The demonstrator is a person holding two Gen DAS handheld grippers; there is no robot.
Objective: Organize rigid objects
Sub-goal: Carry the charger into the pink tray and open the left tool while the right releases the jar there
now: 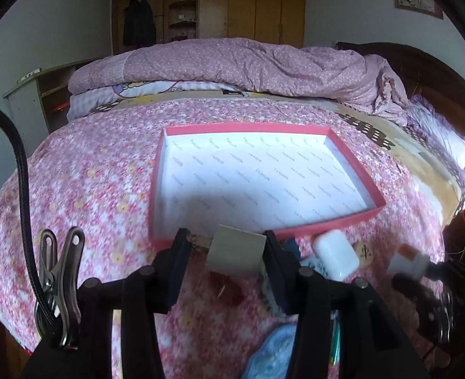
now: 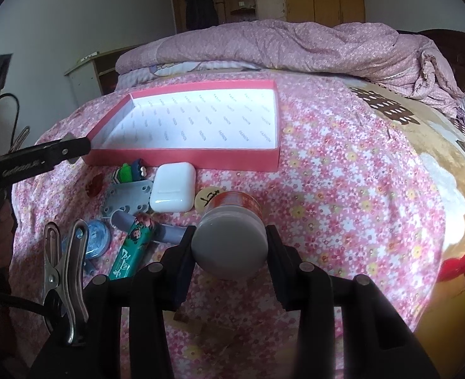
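Left gripper (image 1: 229,254): jaws part-way open, both pads pressed on the sides of a small grey-beige rectangular block (image 1: 236,251). The block is held clear above the floral bedspread (image 1: 90,189), and this view is motion-blurred.

Directly ahead of the left gripper and just beyond the block is the red-rimmed shallow box (image 1: 355,158) with a white printed lining; nothing lies in it. Its near wall runs just behind the block.

Right gripper (image 2: 229,249): jaws part-way open and clamped on a small round jar (image 2: 230,246). The pads press on the grey lid end, which faces the camera. The jar's orange-red labelled body points away, toward the box (image 2: 185,158).

Clutter to the left of and ahead of the right gripper, between it and the box wall:
- white earbud case (image 2: 173,191), just beyond the jar and to the left
- round beige token (image 2: 207,198), touching the jar's far side
- grey plastic plate with holes (image 2: 128,197)
- small green-and-blue figure (image 2: 131,170)
- teal printed tube (image 2: 133,248), close beside the left finger
- blue round lid (image 2: 94,240), farther left

The left gripper's finger (image 2: 58,151) shows at the box's near-left corner in the right view.
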